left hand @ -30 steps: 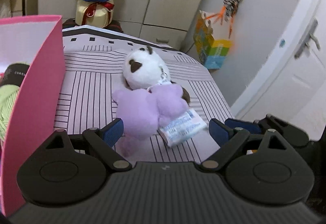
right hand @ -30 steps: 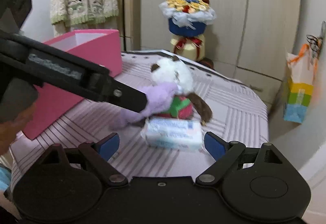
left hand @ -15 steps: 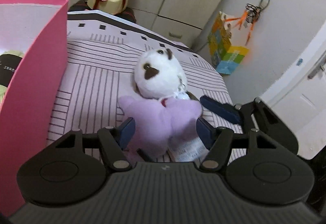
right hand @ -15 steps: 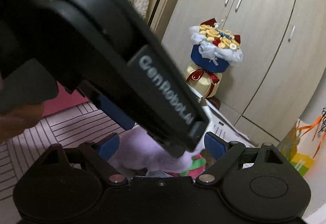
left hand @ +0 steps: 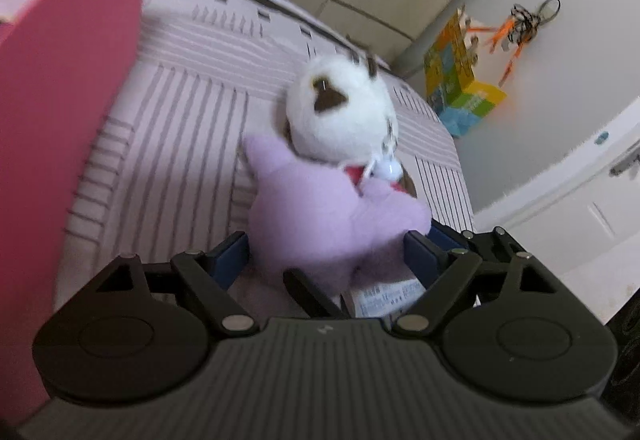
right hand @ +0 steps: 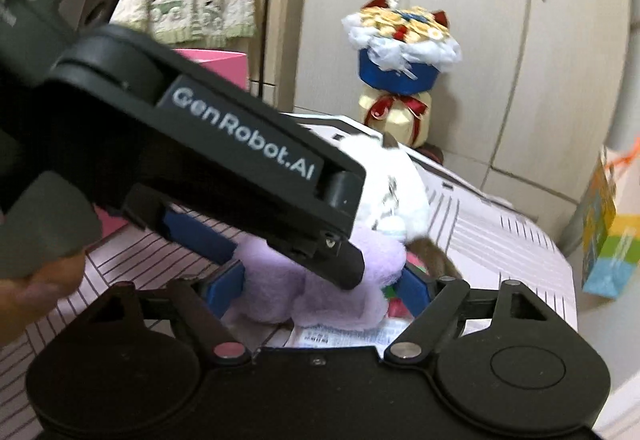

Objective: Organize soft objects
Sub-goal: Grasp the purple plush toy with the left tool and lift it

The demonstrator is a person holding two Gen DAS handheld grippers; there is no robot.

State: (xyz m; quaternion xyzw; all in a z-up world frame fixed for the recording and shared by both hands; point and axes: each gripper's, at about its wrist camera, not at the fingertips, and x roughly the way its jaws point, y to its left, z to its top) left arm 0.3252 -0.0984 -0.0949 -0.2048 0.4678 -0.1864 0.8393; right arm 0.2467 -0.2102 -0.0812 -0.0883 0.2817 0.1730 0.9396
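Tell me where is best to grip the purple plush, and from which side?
Probably the purple plush at its thick middle, from the near side: the white plush leans on its far end, and the pink box stands left. The left gripper already straddles that middle.

The pink box (left hand: 60,119) walled off the 9 o'clock side. Striped surface (left hand: 180,127) lay bare between box and plush (left hand: 320,215). The left claw (right hand: 288,260) crossed over the right claw (right hand: 320,290), crowding the plush from 10 o'clock.
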